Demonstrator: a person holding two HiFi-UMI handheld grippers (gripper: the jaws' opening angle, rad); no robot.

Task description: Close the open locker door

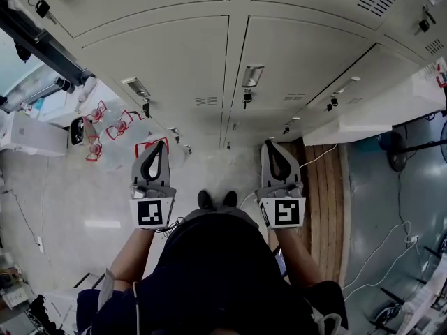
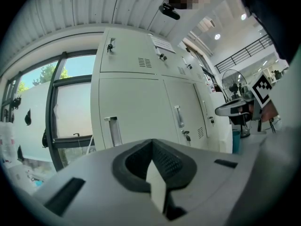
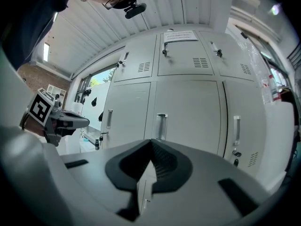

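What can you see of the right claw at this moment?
The right claw is shut: its two black ribbed pads meet at the tips with nothing between them. The body looks like pale grey plastic, with a black-and-white marker cube at the rear, where the person's right arm carries it. It points toward the pale metal lockers and touches none of them.
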